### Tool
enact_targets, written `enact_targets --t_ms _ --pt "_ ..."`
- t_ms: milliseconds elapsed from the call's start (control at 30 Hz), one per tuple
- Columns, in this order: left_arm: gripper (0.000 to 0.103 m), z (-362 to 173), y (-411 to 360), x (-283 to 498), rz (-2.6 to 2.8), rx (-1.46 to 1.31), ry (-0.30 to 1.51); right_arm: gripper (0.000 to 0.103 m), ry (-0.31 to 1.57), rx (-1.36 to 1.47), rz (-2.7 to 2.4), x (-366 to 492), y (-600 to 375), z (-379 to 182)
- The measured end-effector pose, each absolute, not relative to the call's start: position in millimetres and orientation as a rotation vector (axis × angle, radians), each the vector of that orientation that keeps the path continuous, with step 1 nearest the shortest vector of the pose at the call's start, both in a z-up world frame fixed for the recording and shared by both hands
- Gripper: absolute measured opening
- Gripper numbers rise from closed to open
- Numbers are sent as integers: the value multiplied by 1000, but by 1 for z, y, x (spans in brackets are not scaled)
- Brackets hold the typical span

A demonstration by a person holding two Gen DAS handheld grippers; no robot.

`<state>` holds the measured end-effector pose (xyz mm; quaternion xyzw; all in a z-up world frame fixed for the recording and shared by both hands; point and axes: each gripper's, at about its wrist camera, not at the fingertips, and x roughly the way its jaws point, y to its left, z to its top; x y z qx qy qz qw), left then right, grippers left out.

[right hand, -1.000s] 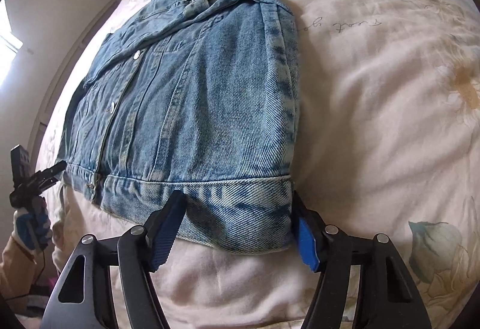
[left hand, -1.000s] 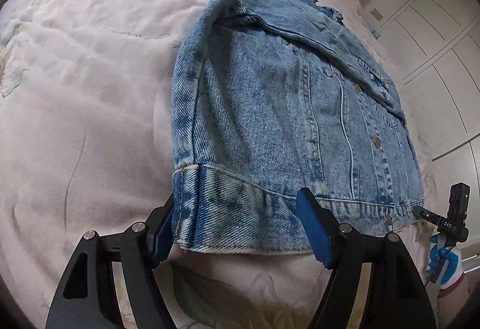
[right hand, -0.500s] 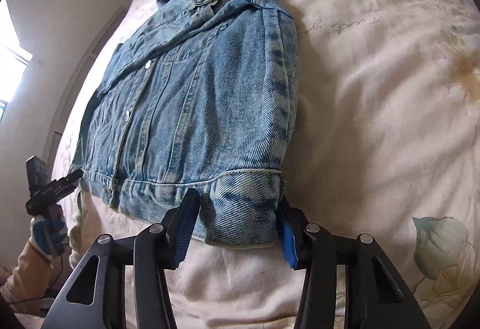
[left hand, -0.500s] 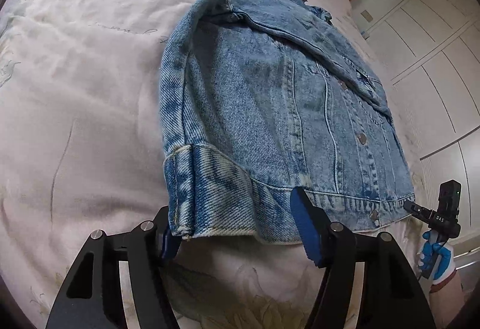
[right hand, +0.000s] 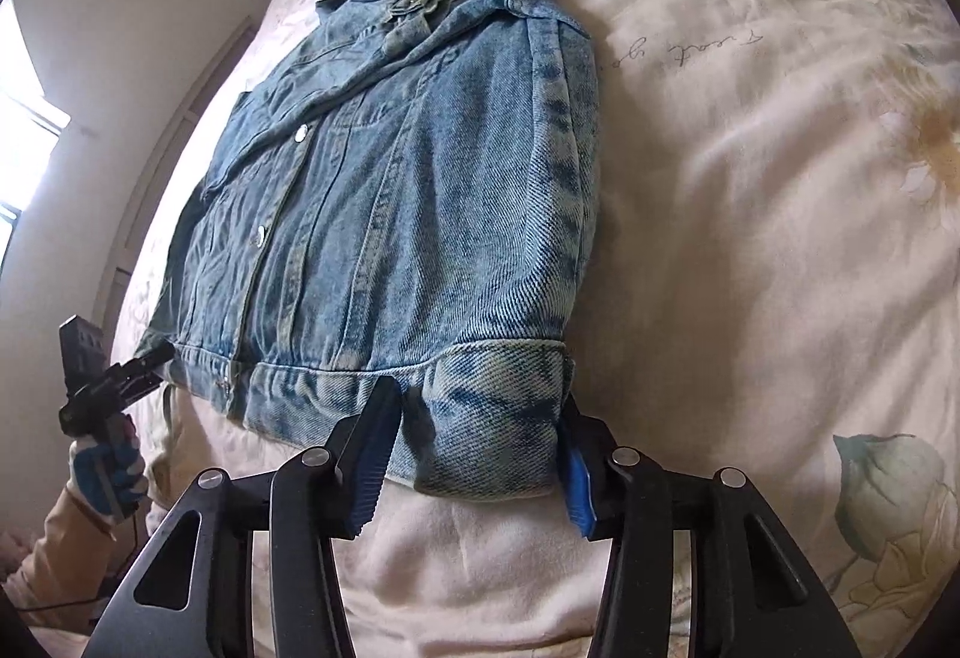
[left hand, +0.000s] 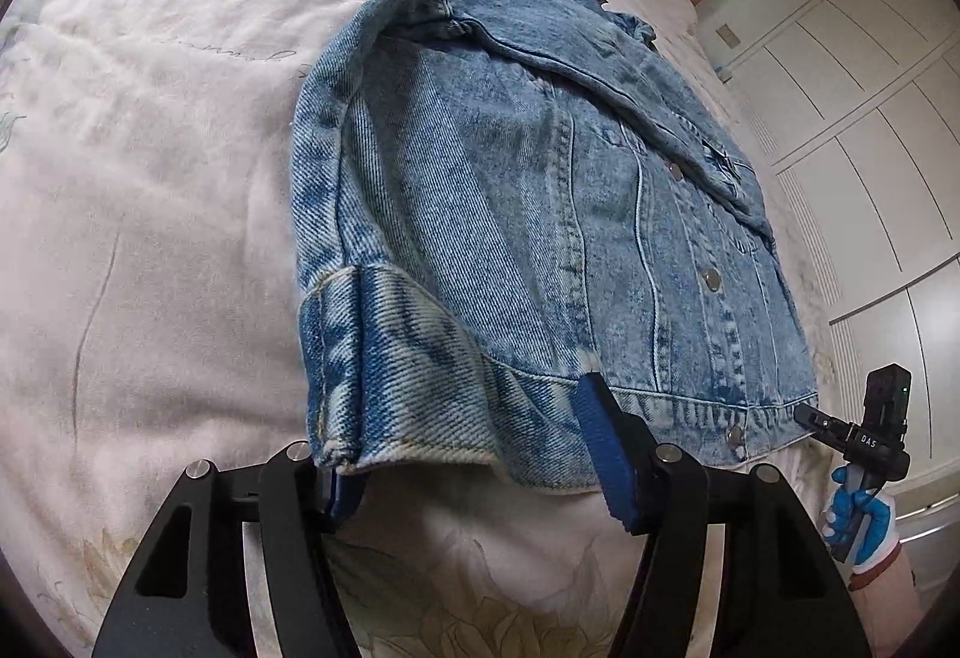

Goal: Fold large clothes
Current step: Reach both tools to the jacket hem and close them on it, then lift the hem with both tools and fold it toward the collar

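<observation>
Both bottom corners of the denim jacket are lifted higher off the bed than a moment ago. Left gripper is pinched on the left hem corner, and right gripper is pinched on the right hem corner. Everything else of the jacket lies flat on the bed, collar far away.
</observation>
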<state>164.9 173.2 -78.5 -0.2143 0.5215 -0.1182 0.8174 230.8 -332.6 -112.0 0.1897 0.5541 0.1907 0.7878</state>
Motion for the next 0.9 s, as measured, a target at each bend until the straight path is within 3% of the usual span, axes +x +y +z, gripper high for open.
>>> enact_targets --t_ms 200,367,400,900 --pt "52 -79 174 169 -242 -469 1102 51 1192 442 413 232 -335 -118" --pt "30 -83 184 172 -235 -535 1094 37 1175 474 436 231 -340 -119" --pt "29 -84 187 173 -234 -554 1093 33 1174 490 448 231 -341 -120" --pt "16 -81 195 177 -224 -637 1064 19 1153 538 514 236 -348 -117"
